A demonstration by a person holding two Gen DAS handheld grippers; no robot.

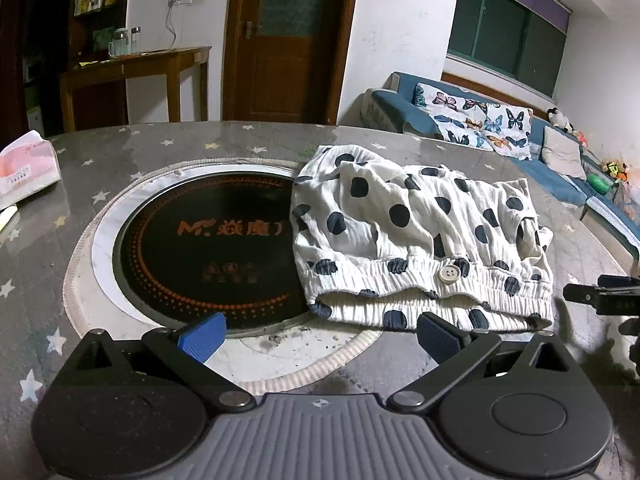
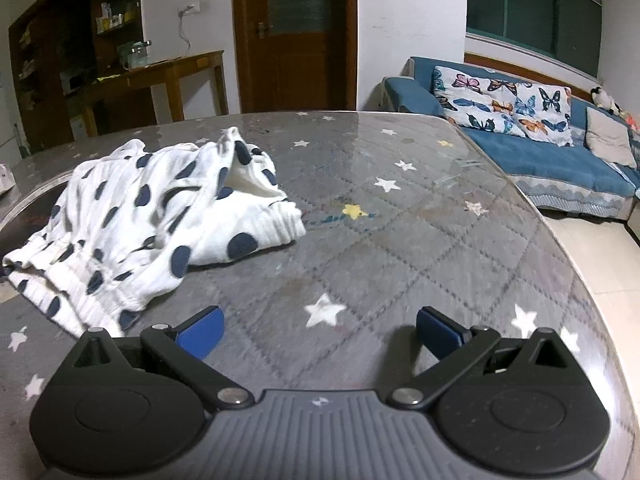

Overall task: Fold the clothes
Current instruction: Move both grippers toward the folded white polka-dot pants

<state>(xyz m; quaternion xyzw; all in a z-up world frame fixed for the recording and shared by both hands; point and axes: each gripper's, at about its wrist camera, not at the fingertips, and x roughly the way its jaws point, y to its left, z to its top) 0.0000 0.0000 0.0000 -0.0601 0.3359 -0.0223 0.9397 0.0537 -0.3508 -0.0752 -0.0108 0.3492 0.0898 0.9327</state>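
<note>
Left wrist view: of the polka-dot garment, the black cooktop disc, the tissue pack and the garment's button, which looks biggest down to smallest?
1. polka-dot garment and black cooktop disc: look alike, the disc partly covered.
2. tissue pack, cut off at the frame edge.
3. button.

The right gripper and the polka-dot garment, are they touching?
Apart. The right wrist view shows the right gripper open over bare tablecloth, with cloth showing between its left finger and the garment.

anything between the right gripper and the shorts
No. In the right wrist view only bare star-print table cover separates the open right gripper from the polka-dot shorts, which lie ahead and to its left.
</note>
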